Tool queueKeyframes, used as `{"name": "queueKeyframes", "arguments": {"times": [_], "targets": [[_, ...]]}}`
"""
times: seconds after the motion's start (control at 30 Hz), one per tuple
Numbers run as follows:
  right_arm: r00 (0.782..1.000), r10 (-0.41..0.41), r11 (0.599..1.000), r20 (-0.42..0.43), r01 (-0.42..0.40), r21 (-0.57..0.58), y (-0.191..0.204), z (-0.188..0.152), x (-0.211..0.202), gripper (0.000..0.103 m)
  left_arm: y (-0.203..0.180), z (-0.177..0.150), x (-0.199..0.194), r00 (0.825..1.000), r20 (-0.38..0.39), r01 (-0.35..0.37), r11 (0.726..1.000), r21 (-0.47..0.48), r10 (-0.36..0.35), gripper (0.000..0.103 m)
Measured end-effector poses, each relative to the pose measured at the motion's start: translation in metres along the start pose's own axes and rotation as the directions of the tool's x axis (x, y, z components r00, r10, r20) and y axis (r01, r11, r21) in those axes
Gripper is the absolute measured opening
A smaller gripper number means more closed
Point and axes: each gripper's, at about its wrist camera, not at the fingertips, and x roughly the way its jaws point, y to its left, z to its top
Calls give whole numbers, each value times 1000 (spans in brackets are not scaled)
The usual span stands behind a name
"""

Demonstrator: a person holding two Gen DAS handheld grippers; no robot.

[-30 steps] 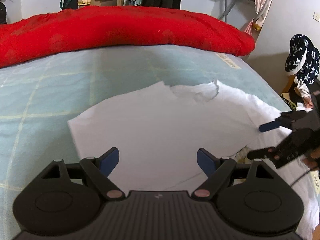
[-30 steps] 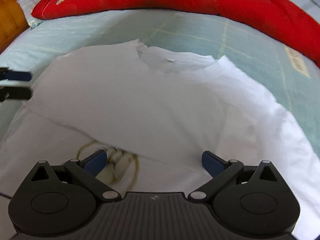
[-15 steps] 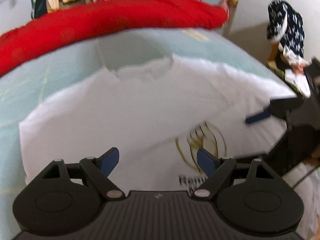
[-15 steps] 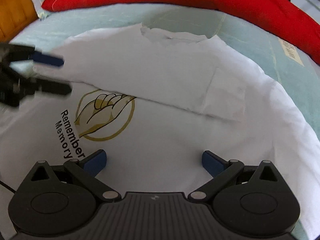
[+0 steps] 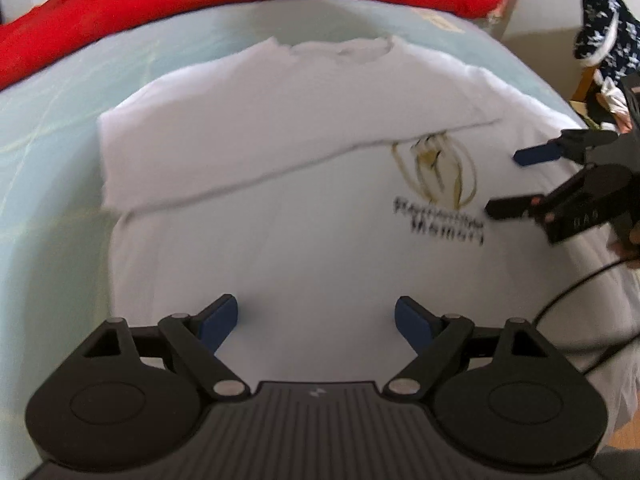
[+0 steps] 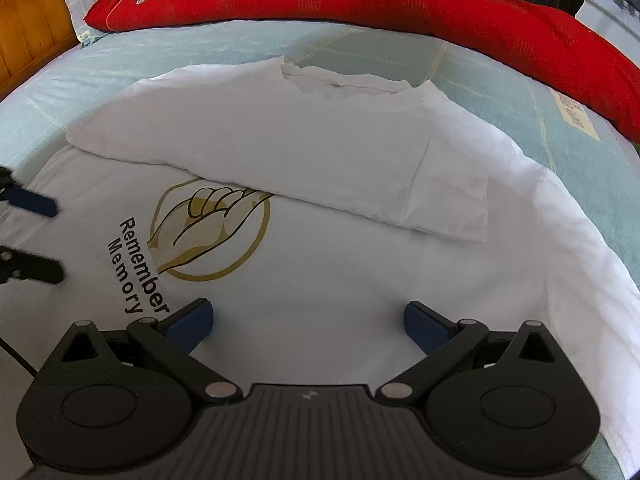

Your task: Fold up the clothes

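T-shirt [image 6: 340, 280]: white garment spread on the bed [image 6: 120, 68], collar toward the far side; printed emblem [image 6: 208, 232] with "Remember Memory" faces up.
Fold state: 1 flap [image 6: 300, 152], carrying a sleeve, lies across the upper chest and touches the top of the emblem; the lower body is unfolded, so the task is judged about 1 fold in.
Handling: thin, light, limp cloth; likely to sag and drag on the sheet, not to slip or break.
Grasp sites: judged best at the hem corners or side edges, pinching both layers.
Left hand-held gripper [image 5: 316, 316]: jaws wide, empty, above the lower part of the shirt.
Right hand-held gripper [image 6: 308, 320]: jaws wide, empty, near the lettering.
Bed: pale green checked sheet.
Quilt [image 6: 360, 4]: red, rolled along the far edge.
Headboard [image 6: 28, 36]: wooden, at the far left corner.
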Motion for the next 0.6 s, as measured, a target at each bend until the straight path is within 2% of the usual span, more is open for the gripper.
{"name": "queueKeyframes", "arguments": {"times": [0.1, 0.27, 0.33, 0.47, 0.6], "targets": [[1000, 1, 1000, -11, -1, -8, 0, 2, 0, 103, 5, -9, -10, 999, -33, -16, 1000, -15, 15, 86], [1000, -10, 1000, -24, 10, -17, 3, 5, 2, 103, 4, -14, -19, 999, -48, 21, 999, 31, -20, 87], [999, -16, 1000, -27, 16, -19, 5, 5, 2, 103, 7, -24, -19, 997, -79, 11, 1000, 21, -9, 87], [999, -24, 999, -29, 24, -22, 6, 5, 2, 103, 16, -35, -32, 996, -89, 0, 1000, -15, -1, 87], [998, -45, 999, -51, 44, -23, 10, 9, 0, 103, 22, -24, -37, 1000, -25, 13, 1000, -1, -13, 87]]}}
